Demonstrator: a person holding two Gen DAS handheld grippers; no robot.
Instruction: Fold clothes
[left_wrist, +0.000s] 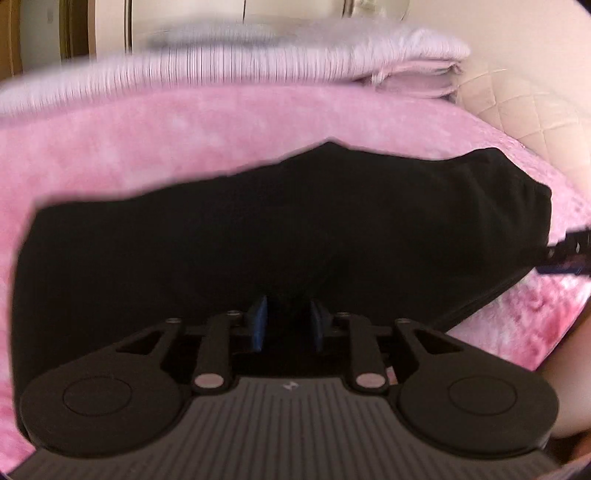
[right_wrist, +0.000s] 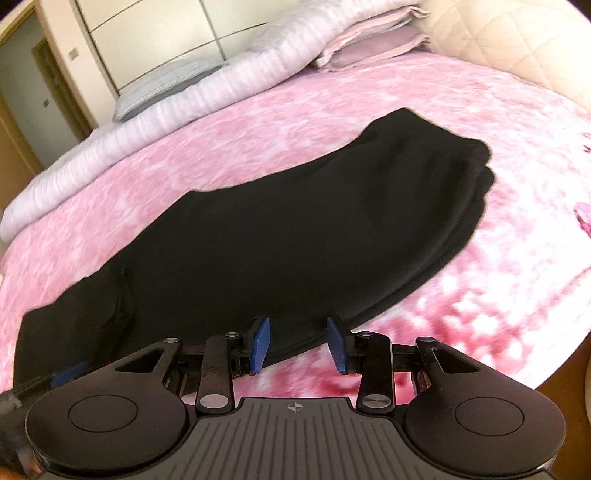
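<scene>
Left gripper low over the black garment, fingers parted, nothing visibly pinched. The garment lies long on the pink bed, layered at its far end, so partly folded. Right gripper spread wide at the near hem.

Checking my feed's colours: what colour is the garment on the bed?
Black garment, plain, no pattern; clearest in the right wrist view.
</scene>
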